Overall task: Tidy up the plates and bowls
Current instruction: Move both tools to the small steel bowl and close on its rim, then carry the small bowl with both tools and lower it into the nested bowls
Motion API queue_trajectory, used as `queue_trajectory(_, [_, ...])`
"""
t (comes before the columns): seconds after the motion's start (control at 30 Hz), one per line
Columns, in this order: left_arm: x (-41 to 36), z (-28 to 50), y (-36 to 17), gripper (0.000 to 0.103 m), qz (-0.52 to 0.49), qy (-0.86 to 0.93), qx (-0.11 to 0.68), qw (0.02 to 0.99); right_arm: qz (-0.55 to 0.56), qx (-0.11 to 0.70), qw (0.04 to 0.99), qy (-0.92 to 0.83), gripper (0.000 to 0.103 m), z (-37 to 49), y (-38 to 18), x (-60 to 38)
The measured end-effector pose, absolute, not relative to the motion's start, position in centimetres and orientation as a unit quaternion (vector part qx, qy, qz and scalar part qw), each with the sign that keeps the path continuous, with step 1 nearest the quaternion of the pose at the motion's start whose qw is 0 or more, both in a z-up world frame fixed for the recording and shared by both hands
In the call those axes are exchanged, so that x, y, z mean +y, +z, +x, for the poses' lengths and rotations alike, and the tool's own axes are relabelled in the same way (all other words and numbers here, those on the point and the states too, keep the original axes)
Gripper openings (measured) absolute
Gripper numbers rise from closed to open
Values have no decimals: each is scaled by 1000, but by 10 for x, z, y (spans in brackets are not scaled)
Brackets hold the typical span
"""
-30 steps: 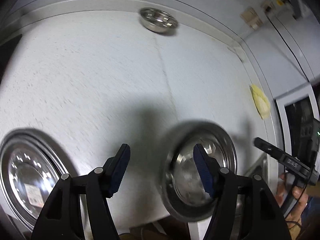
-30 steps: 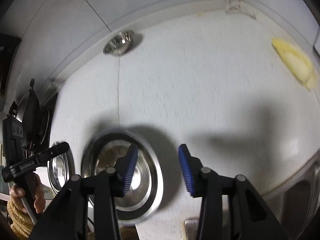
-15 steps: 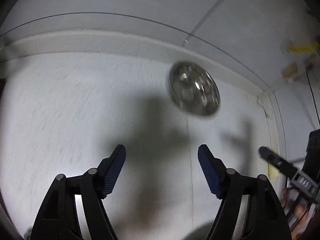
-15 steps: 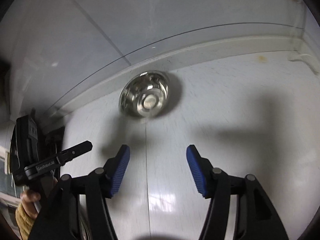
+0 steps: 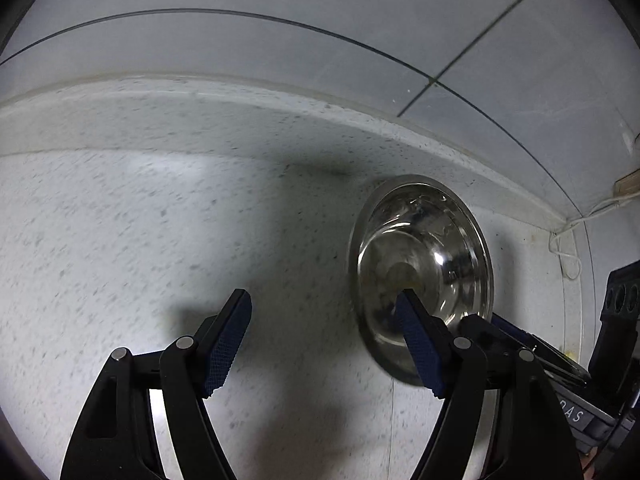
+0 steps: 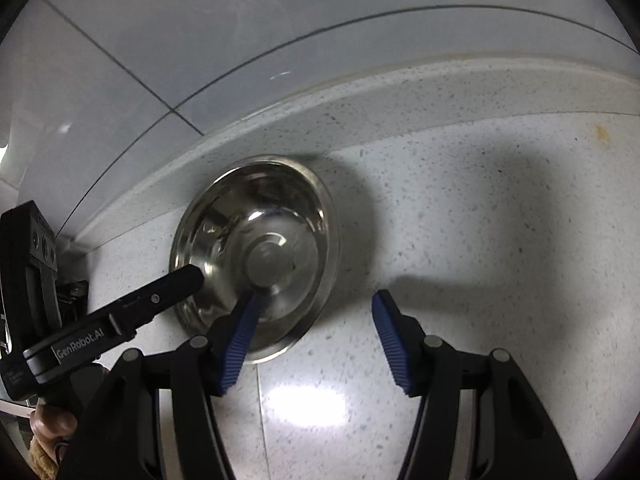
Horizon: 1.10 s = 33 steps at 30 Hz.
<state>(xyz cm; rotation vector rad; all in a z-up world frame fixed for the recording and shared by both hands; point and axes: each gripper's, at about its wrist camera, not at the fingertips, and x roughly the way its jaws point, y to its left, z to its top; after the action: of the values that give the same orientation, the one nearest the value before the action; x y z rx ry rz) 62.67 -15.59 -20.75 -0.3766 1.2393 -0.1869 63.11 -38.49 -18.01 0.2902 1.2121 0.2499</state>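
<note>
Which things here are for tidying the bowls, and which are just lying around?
For the job:
- steel bowl
- left gripper, open
- right gripper, open

Just lying around:
- white cord in the corner
- yellowish stain on the countertop

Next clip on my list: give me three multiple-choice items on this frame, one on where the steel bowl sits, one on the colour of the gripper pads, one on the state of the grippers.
1. Where does the steel bowl sit?
A. on the speckled counter near the raised back ledge
B. inside a sink
C. stacked on a plate

2. What colour are the gripper pads?
A. red
B. blue
C. white

3. How do the left gripper and right gripper stand?
A. both open and empty
B. both shut on the bowl
C. only the left one is shut

Answers: 1 A, the bowl rests on the counter just before the ledge; 2 B, the ribbed pads are blue; 3 A, the fingers stand apart with nothing clamped between them.
</note>
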Motion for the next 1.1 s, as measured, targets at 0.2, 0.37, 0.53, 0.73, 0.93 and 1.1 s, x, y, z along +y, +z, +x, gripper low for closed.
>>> queue_trajectory(0.2, [-171,639,-210,27,-169,-114,569,797,149,564,803,122,13,641,-190,-387])
queue_trajectory(0.37, [-170,639,-215,7,-169,-130,574,791,135,556,811,123,12,636,-184,-387])
queue_trajectory(0.53, [-165,625,-200,6,-180,-140,565,793,127,551,815,129,12,621,-163,-386])
queue_trajectory(0.73, [-156,584,-139,7,-190,-160,540,804,110,523,834,138,11,582,-102,-380])
queue_trajectory(0.93, [-148,525,-70,7,-205,-193,508,814,86,486,857,145,11,513,-26,-374])
queue_trajectory(1.1, [-151,467,-18,7,-203,-208,490,822,81,457,872,152,11,450,26,-376])
